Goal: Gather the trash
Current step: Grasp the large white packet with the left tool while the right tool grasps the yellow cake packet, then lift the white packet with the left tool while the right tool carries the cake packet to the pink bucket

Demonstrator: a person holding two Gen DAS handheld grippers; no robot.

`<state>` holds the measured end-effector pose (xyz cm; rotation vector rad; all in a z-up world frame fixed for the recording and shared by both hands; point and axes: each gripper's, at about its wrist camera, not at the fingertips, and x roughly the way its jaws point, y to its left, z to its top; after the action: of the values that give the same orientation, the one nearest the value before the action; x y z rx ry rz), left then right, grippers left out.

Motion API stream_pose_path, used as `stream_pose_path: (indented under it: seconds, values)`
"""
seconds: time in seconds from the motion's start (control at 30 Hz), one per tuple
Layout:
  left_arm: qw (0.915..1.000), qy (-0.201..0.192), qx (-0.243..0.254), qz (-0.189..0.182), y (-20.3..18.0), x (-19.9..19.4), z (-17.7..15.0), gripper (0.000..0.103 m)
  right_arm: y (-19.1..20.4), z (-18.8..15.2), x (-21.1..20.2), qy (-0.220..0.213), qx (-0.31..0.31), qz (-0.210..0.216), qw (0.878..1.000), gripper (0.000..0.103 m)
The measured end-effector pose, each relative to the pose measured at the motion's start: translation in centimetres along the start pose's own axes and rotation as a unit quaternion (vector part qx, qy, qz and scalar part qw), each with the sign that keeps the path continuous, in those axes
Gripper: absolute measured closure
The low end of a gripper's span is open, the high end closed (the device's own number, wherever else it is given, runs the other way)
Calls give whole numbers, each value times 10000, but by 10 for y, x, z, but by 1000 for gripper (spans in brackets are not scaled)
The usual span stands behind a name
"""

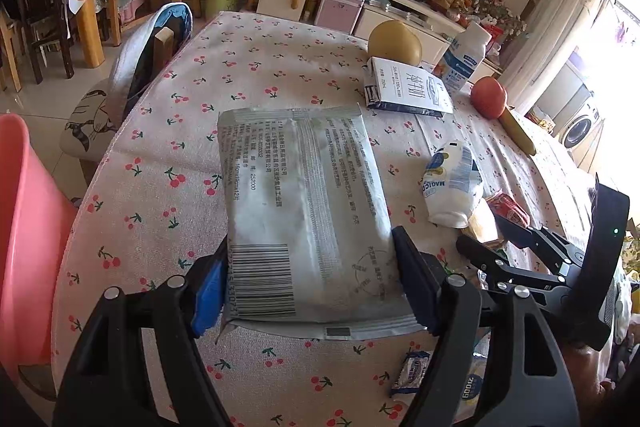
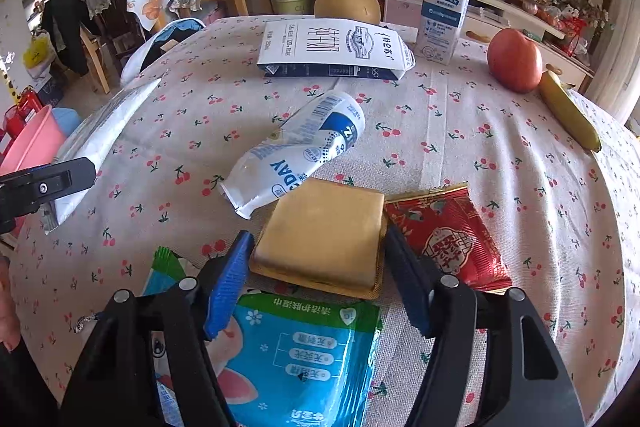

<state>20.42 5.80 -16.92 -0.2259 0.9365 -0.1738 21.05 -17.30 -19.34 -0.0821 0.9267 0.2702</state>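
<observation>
Left gripper [image 1: 310, 285]: fingers [image 1: 208, 291] clamped on the near end of a grey wipes packet [image 1: 304, 203], lying printed side up on the cherry-print counter [image 1: 160, 163]. Right gripper [image 2: 316, 281]: fingers [image 2: 226, 291] astride a flat gold packet [image 2: 324, 235], pads at its two edges; pressing or just clear, cannot tell. Beside the gold packet, a red sachet [image 2: 448, 235] touching its right edge; a crumpled white pouch [image 2: 296, 155] just behind; a blue wipes wrapper [image 2: 304, 359] beneath the fingers. Farther back, a milk carton [image 2: 332, 47] lying flat, a capped white bottle [image 2: 444, 7] upright. Pink bin [image 1: 24, 227] off the counter's left edge, inside not visible.
</observation>
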Motion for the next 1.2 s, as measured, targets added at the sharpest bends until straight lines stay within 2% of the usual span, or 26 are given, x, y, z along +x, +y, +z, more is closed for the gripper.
stream_pose_path:
  seconds: [0.13, 0.33, 0.67, 1.0, 1.2]
  values:
    - [10000, -13, -17, -28, 1, -3, -1, 28, -2, -4, -7, -112, 182, 84, 9997, 37]
    - [9999, -110, -105, -66, 8, -12, -2, 28, -2, -3, -31, -415, 288, -6, 9987, 38]
    - [9992, -317, -206, -136, 17, -30, -2, 28, 12, 1, -74, -881, 281, -85, 9957, 38]
    - [9961, -662, -584, -80, 46, -58, 1, 28, 72, 18, -97, -1112, 0, 380, 9931, 38]
    - [9908, -980, -909, 188, 75, -82, 3, 28, 124, 31, -101, -1153, -326, 765, 9898, 38]
